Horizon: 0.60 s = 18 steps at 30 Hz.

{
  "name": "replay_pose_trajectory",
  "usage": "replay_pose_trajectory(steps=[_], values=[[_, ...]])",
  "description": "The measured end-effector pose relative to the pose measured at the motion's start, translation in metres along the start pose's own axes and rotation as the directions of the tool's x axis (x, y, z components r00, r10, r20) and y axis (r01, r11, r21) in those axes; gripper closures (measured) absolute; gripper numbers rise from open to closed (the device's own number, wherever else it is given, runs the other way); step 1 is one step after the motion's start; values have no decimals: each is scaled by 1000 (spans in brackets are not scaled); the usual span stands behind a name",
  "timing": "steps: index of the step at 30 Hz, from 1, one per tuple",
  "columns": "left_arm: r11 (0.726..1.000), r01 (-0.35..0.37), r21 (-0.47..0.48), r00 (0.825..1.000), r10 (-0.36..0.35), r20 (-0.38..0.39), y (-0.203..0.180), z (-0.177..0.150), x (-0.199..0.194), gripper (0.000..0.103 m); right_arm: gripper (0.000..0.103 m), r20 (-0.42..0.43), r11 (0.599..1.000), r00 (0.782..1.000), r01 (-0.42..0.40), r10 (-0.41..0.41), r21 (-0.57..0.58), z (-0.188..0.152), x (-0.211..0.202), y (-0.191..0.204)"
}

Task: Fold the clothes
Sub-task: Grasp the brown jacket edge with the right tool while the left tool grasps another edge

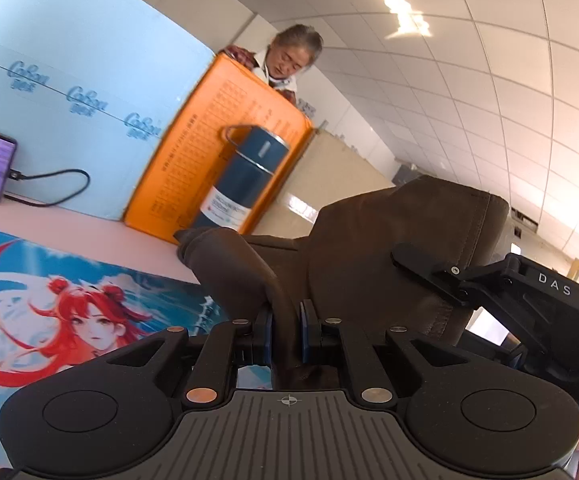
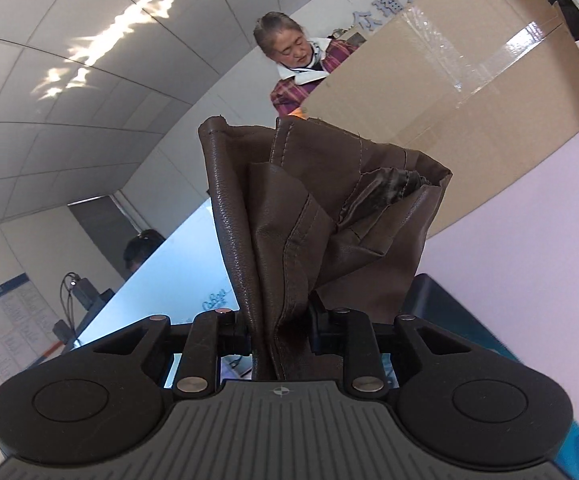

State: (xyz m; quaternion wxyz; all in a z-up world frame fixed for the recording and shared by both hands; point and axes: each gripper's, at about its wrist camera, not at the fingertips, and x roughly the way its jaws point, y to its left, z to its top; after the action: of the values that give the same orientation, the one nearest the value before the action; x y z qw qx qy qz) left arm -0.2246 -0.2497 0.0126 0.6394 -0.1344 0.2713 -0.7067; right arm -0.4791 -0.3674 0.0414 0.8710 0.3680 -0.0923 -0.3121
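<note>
Left wrist view is showing the left gripper (image 1: 285, 330) pinching the brown leather-like garment (image 1: 389, 248), lifted beside the dark blue steel flask (image 1: 241, 184); the right gripper (image 2: 281, 332) is clamping another edge. Folding seems barely begun; creasing and laying flat are remaining.

The right gripper (image 2: 280, 336) is pinching a brown leather garment (image 2: 313, 208) before a cardboard box (image 2: 469, 92).

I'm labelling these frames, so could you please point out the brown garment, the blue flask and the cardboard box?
brown garment (image 2: 289, 216), right wrist view, leather-like front fold
blue flask (image 1: 245, 176), left wrist view, body
cardboard box (image 2: 469, 80), right wrist view, taped side
</note>
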Motion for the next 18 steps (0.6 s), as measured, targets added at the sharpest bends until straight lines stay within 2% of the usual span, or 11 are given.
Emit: replay_pose_trajectory(steps=[5, 10, 14, 18], values=[[998, -61, 9, 994, 60, 91, 28, 4, -72, 91, 81, -76, 982, 980, -183, 186, 50, -40, 15, 35], [987, -158, 19, 983, 155, 103, 50, -2, -130, 91, 81, -174, 948, 934, -292, 311, 126, -88, 27, 61], [963, -264, 51, 963, 261, 65, 66, -16, -163, 91, 81, -254, 936, 907, -291, 335, 196, -133, 27, 63], [935, -350, 49, 937, 349, 36, 82, -23, -180, 91, 81, -380, 965, 891, -193, 249, 180, -165, 23, 61]])
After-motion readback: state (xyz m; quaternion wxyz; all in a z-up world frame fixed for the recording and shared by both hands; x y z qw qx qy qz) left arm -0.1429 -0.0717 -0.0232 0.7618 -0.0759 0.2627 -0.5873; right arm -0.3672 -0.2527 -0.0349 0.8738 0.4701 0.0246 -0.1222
